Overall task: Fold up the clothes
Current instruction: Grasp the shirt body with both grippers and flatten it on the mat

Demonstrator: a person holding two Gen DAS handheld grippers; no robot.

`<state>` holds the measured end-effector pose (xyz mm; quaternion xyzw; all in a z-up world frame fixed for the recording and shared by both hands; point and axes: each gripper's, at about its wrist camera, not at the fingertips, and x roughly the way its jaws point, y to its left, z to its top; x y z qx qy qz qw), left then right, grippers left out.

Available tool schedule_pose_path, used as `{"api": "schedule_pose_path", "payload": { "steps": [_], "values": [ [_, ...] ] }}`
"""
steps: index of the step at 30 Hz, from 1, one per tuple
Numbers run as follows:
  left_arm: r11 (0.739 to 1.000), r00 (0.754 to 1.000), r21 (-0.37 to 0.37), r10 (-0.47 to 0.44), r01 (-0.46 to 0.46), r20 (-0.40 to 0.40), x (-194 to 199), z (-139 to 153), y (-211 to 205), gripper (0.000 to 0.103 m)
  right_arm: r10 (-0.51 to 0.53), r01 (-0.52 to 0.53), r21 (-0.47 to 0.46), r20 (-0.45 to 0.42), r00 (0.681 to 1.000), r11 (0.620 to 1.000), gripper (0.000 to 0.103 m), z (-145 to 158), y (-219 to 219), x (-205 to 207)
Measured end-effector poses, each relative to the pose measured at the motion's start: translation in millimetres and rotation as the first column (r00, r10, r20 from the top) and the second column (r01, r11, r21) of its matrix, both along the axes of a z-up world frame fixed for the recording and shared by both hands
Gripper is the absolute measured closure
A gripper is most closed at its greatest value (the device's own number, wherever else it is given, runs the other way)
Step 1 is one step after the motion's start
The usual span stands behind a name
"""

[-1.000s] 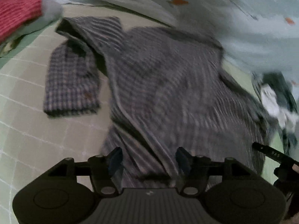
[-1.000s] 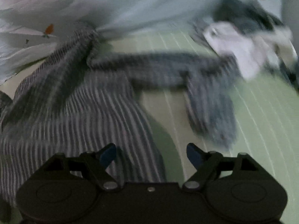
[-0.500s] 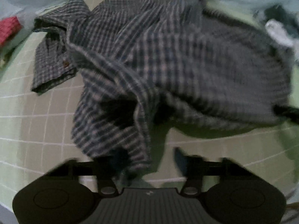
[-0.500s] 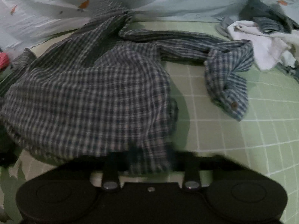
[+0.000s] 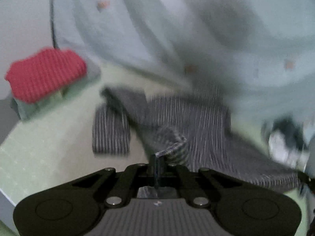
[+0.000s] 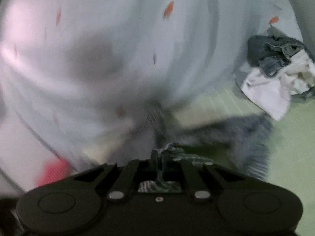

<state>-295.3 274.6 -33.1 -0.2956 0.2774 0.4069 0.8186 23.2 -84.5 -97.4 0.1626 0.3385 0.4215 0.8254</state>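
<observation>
Left claw (image 5: 157, 164) clenched on hem of the dark checked cotton shirt (image 5: 189, 122); right claw (image 6: 159, 160) clenched on another bit of the hem. Shirt lies spread over the pale green gridded bed sheet (image 5: 49, 143), sleeves out to the sides. Two-point grip probably for lifting and straightening before folding. Frames blurry.

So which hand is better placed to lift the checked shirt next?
Neither alone, probably: the left hand-held gripper and the right hand-held gripper are each shut on the checked shirt.
</observation>
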Motion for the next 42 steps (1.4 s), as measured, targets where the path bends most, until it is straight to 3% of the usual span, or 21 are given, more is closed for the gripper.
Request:
{"api": "schedule_pose_path", "payload": {
  "steps": [1,3,5,7,8,10,12,13,16,18,24,26,28,29,30,31,32,34,37,42],
  "values": [
    [0.999,1.0,0.028,0.027,-0.027,-0.006,1.2,2.0,4.3,0.102,-0.024,0.025,0.032,-0.013,1.0,0.999,0.099,1.0,1.3,8.5],
    [0.994,0.99,0.038,0.104,-0.101,-0.099,10.9,-15.9,18.2,0.102,-0.09,0.095,-0.12,0.045,0.995,0.988,0.096,-7.6,22.7,19.1],
    [0.986,0.966,-0.009,0.163,-0.168,-0.199,19.0,-45.7,30.6,0.101,-0.11,0.139,-0.28,0.116,0.987,0.95,0.088,-19.6,44.6,25.0],
    [0.969,0.944,-0.085,0.203,-0.232,-0.259,19.8,-77.6,36.5,0.099,-0.114,0.146,-0.351,0.11,0.987,0.925,0.057,-36.2,50.9,22.0],
    [0.959,0.938,-0.123,0.216,-0.257,-0.272,17.4,-89.9,35.8,0.097,-0.119,0.145,-0.364,0.092,0.989,0.92,0.051,-44.3,49.8,19.4],
    [0.94,0.933,-0.192,0.222,-0.282,-0.284,9.8,-108.9,28.0,0.088,-0.133,0.138,-0.37,0.037,0.99,0.919,0.047,-59.2,35.7,12.2],
    [0.935,0.94,-0.234,0.197,-0.266,-0.28,5.8,-119.9,16.7,0.072,-0.172,0.154,-0.408,-0.007,0.985,0.9,0.04,-75.5,22.7,4.6],
    [0.934,0.944,-0.252,0.181,-0.253,-0.277,4.4,-124.6,10.9,0.069,-0.191,0.161,-0.426,-0.027,0.981,0.89,0.036,-83.4,16.3,1.0],
    [0.941,0.947,-0.265,0.129,-0.21,-0.293,8.4,-134.9,2.2,0.049,-0.232,0.174,-0.478,-0.065,0.971,0.861,0.028,-103.4,-0.2,-5.4],
    [0.949,0.947,-0.249,0.114,-0.194,-0.301,15.0,-139.4,-0.5,0.03,-0.249,0.177,-0.496,-0.081,0.965,0.85,0.018,-115.3,-7.8,-6.7],
    [0.936,0.958,-0.294,0.115,-0.193,-0.264,19.4,-158.8,10.0,0.031,-0.216,0.132,-0.537,-0.097,0.972,0.833,0.012,-139.0,4.8,-1.4],
    [0.939,0.959,-0.293,0.104,-0.182,-0.263,25.0,-161.7,12.2,0.033,-0.211,0.136,-0.57,-0.068,0.975,0.81,0.012,-144.1,13.4,-1.5],
    [0.941,0.962,-0.294,0.093,-0.169,-0.256,29.4,-163.8,14.6,0.045,-0.183,0.122,-0.584,-0.046,0.982,0.803,0.019,-146.0,19.9,-4.1],
    [0.94,0.963,-0.299,0.088,-0.165,-0.253,31.1,-165.0,16.0,0.061,-0.167,0.109,-0.582,-0.046,0.985,0.806,0.023,-145.3,22.8,-5.8],
    [0.937,0.963,-0.307,0.087,-0.166,-0.256,32.3,-166.9,17.7,0.083,-0.151,0.096,-0.58,-0.048,0.987,0.809,0.04,-144.6,25.4,-7.4],
    [0.934,0.961,-0.315,0.087,-0.171,-0.262,33.3,-169.5,19.6,0.093,-0.14,0.08,-0.575,-0.06,0.988,0.814,0.071,-143.1,26.2,-8.3],
    [0.932,0.96,-0.318,0.09,-0.175,-0.265,33.1,-170.9,21.0,0.093,-0.129,0.065,-0.569,-0.073,0.989,0.819,0.083,-141.7,27.0,-9.2],
    [0.936,0.961,-0.303,0.101,-0.179,-0.256,28.0,-166.0,19.9,0.094,-0.124,0.063,-0.561,-0.072,0.99,0.826,0.093,-132.4,26.1,-13.1],
    [0.95,0.964,-0.257,0.114,-0.177,-0.239,11.2,-140.6,14.2,0.099,-0.138,0.088,-0.536,-0.054,0.989,0.839,0.095,-104.1,19.0,-21.5],
    [0.951,0.973,-0.217,0.195,-0.219,-0.125,-42.2,-74.5,-0.3,0.1,-0.146,0.119,-0.465,-0.022,0.989,0.877,0.095,-34.7,-1.2,-39.3]
  ]
}}
